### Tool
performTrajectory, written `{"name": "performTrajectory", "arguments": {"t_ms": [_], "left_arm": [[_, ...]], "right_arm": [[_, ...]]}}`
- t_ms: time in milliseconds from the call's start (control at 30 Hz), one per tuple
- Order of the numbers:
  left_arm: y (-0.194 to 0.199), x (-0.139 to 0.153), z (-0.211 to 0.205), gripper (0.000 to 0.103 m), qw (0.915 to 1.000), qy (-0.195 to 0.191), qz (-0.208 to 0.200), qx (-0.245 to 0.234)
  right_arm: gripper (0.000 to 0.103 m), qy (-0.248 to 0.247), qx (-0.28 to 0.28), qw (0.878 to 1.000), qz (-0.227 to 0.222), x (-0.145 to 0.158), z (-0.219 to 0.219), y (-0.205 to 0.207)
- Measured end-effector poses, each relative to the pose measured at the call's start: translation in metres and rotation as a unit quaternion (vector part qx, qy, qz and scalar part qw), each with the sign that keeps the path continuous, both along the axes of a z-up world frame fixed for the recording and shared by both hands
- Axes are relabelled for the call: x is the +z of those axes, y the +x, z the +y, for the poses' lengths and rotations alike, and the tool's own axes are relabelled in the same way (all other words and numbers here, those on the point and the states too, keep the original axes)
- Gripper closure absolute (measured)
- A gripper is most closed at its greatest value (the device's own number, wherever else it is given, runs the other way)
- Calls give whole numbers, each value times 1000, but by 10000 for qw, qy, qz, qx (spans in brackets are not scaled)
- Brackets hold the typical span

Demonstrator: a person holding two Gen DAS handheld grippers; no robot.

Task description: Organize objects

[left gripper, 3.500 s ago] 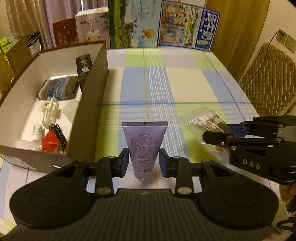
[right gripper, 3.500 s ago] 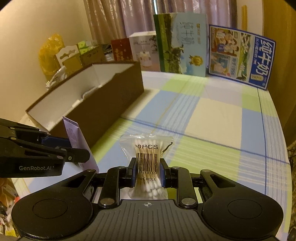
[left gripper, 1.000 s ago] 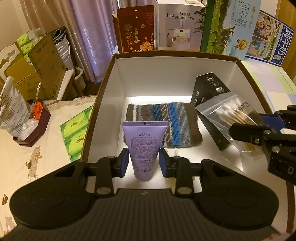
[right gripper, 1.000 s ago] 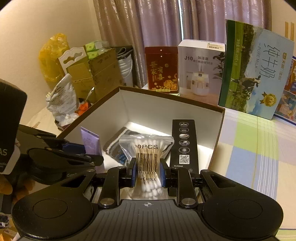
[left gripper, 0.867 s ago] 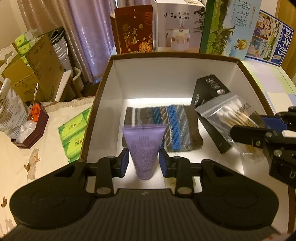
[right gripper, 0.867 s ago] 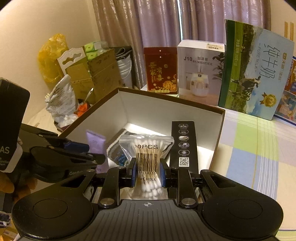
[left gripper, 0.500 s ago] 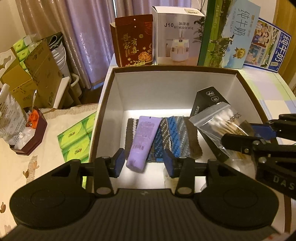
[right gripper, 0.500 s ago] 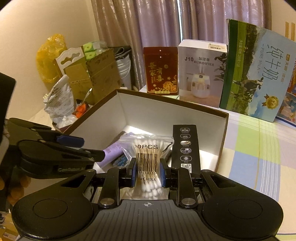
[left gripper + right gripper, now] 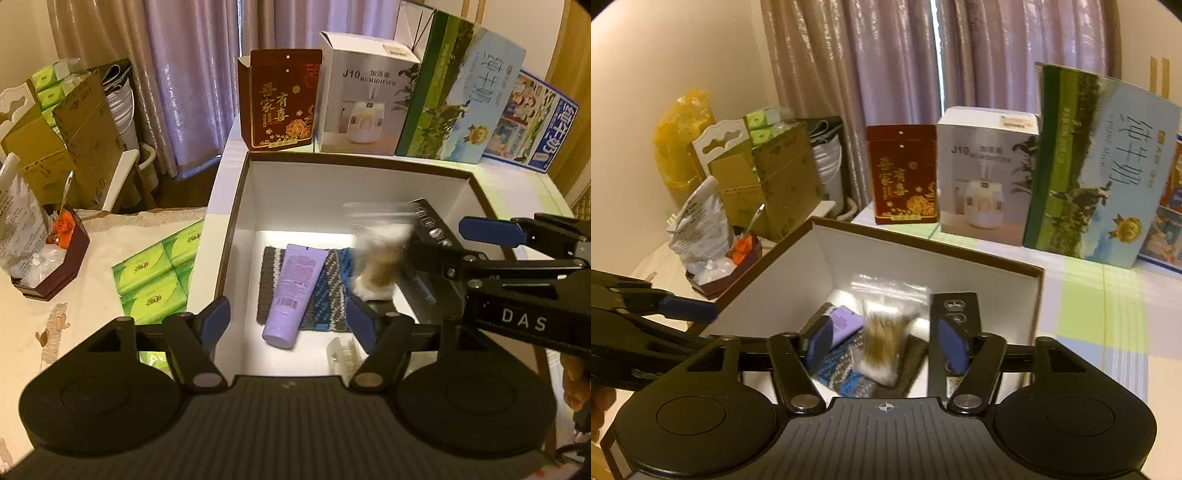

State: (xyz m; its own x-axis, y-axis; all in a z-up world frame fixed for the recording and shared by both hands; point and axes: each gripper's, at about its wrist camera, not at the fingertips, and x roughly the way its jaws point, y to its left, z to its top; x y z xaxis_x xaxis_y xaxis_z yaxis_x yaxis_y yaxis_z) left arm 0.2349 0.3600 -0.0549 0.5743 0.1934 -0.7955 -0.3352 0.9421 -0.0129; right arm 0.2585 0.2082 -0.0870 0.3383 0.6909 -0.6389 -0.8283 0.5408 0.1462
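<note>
Both grippers hover over the open brown box (image 9: 236,206) with white inner walls. The purple tube (image 9: 295,291) lies on the striped knit cloth (image 9: 332,295) on the box floor, below my open, empty left gripper (image 9: 288,317). The clear bag of cotton swabs (image 9: 882,332) is blurred in mid-air between the open jaws of my right gripper (image 9: 886,343), free of them. It also shows in the left wrist view (image 9: 380,251), above the cloth's right end. A black slim carton (image 9: 955,310) leans at the box's right side.
A red carton (image 9: 282,98), a white humidifier box (image 9: 364,103) and milk cartons (image 9: 461,99) stand behind the box. Green tissue packs (image 9: 155,277) and a small tray (image 9: 48,266) lie to its left. A white plastic piece (image 9: 341,356) sits in the box.
My left gripper opened and the purple tube dropped onto the cloth. My right gripper has now opened too, and the swab bag is falling into the box.
</note>
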Motion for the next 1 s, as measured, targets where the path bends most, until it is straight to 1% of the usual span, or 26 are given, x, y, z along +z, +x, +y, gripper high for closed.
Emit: {"name": "performTrajectory", "arguments": {"t_ms": [33, 133, 167, 200, 300, 500, 600, 700, 833, 1000], "left_arm": [[-2, 2, 0, 32, 10000, -11, -39, -14], [-8, 8, -4, 23, 9999, -68, -148, -45], [-10, 10, -5, 18, 9998, -66, -189, -45], [-13, 12, -7, 17, 9997, -42, -227, -49], [-20, 17, -10, 15, 9995, -81, -306, -62], [-37, 28, -19, 12, 9989, -102, -457, -46], [-46, 35, -27, 8, 9985, -81, -539, -20], [-56, 43, -35, 5, 9980, -63, -626, 27], [-69, 52, -48, 3, 9975, -46, -694, 89], [-87, 60, -69, 1, 9970, 105, -746, 150]], "right_arm": [[34, -9, -16, 10000, 15, 1, -3, 0], [27, -23, -70, 10000, 43, 4, -13, -1], [24, -4, -73, 10000, 55, 5, -16, -3], [21, 9, -84, 9999, 66, 7, -19, -4], [14, 45, -121, 9999, 65, 11, -27, -9], [6, 71, -174, 9998, 92, 20, -42, -17], [2, 81, -190, 9998, 73, 25, -52, -24], [2, 85, -185, 9998, 16, 29, -64, -32], [2, 47, -208, 9998, -16, 32, -84, -44], [2, 15, -291, 9996, 7, 38, -113, -59]]}}
